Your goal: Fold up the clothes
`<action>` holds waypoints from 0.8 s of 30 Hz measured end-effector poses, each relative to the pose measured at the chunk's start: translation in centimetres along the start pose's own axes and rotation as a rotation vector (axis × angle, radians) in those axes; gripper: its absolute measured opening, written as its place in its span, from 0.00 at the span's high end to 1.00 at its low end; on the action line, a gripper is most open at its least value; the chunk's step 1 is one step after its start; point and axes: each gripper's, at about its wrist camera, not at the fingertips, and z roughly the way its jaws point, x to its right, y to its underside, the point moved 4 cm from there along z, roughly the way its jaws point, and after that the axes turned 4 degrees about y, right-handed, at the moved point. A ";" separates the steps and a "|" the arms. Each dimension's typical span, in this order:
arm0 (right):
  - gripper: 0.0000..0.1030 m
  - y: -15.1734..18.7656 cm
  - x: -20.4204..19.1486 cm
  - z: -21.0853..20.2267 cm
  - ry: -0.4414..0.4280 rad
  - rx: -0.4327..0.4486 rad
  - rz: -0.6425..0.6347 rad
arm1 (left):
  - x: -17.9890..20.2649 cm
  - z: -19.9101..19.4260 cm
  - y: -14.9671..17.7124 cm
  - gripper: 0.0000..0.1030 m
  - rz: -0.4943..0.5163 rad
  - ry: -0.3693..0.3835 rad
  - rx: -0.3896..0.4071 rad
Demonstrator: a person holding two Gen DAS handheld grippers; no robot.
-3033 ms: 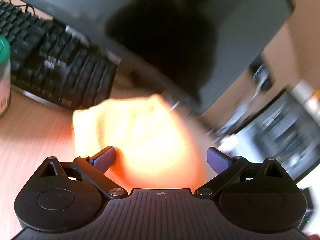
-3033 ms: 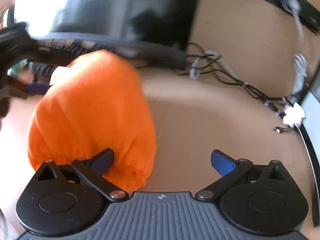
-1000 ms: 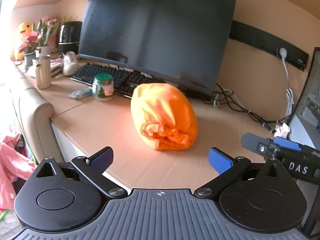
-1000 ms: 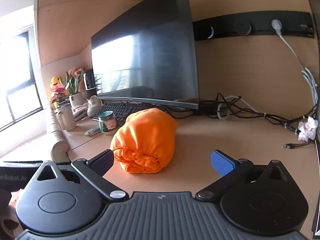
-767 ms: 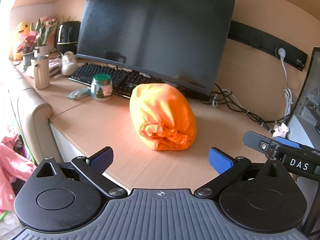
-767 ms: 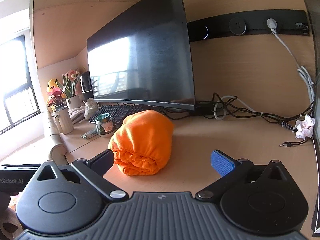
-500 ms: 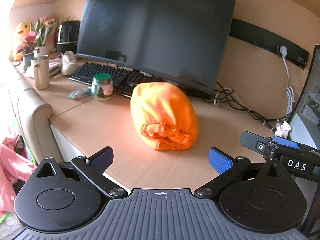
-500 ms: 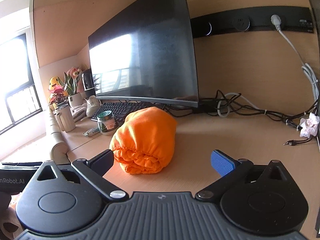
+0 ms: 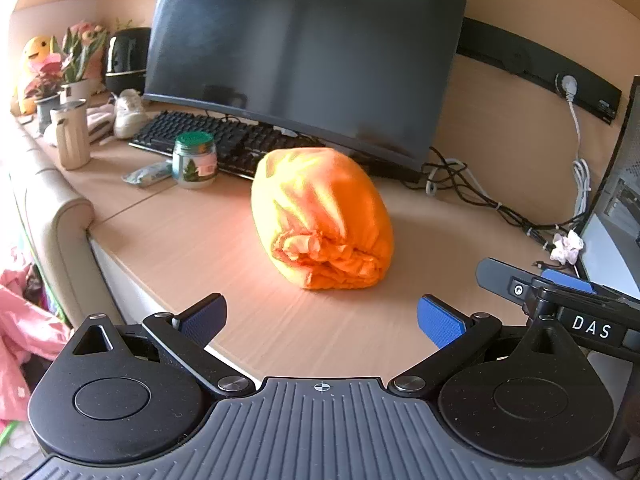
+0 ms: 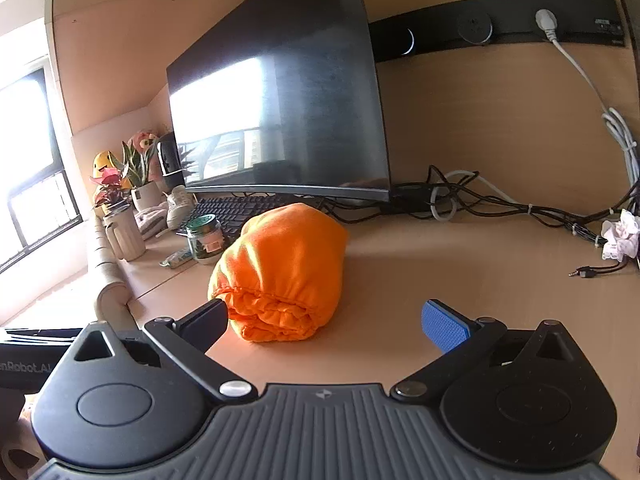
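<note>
— Where do we stand with the desk (image 9: 168, 240) and the orange bundle (image 9: 320, 216)?

— We see it rolled up on bare wood near the front edge, its long axis running from us back toward the monitor (image 9: 304, 52), bunched end facing us.

— And our tongs?

— Both released and empty: left gripper (image 9: 320, 318) squarely before the bundle, right gripper (image 10: 324, 320) with it left of centre. Neither looks clearly nearer. Its far end and underside are hidden.
</note>
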 end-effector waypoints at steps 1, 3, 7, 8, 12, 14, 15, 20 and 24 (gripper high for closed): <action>0.00 0.0 0.0 0.0 0.001 0.000 0.000 | 0.0 0.0 0.0 0.00 0.001 0.001 0.000; 0.00 0.0 0.0 0.1 0.001 -0.002 -0.003 | 0.1 0.1 0.0 0.00 0.002 0.002 0.000; 0.00 0.2 0.0 0.1 -0.003 -0.008 -0.005 | 0.1 0.1 0.0 0.00 0.002 -0.001 -0.001; 0.00 0.2 0.0 0.1 -0.005 -0.009 -0.004 | 0.1 0.1 0.0 0.00 0.002 -0.002 -0.002; 0.00 0.4 -0.1 0.3 -0.008 -0.015 -0.002 | 0.0 0.1 0.0 0.00 0.000 -0.007 -0.003; 0.00 0.4 -0.1 0.4 -0.011 -0.018 -0.005 | -0.1 0.0 0.1 0.00 -0.001 -0.009 -0.001; 0.00 0.5 -0.2 0.4 -0.014 -0.019 -0.007 | -0.1 -0.1 0.1 0.00 -0.002 -0.010 0.000; 0.00 0.7 -0.3 0.3 -0.016 -0.023 -0.015 | -0.2 0.0 0.2 0.00 -0.006 -0.010 -0.007; 0.00 0.8 -0.3 0.3 -0.011 -0.025 -0.013 | -0.2 0.0 0.2 0.00 -0.009 0.000 -0.009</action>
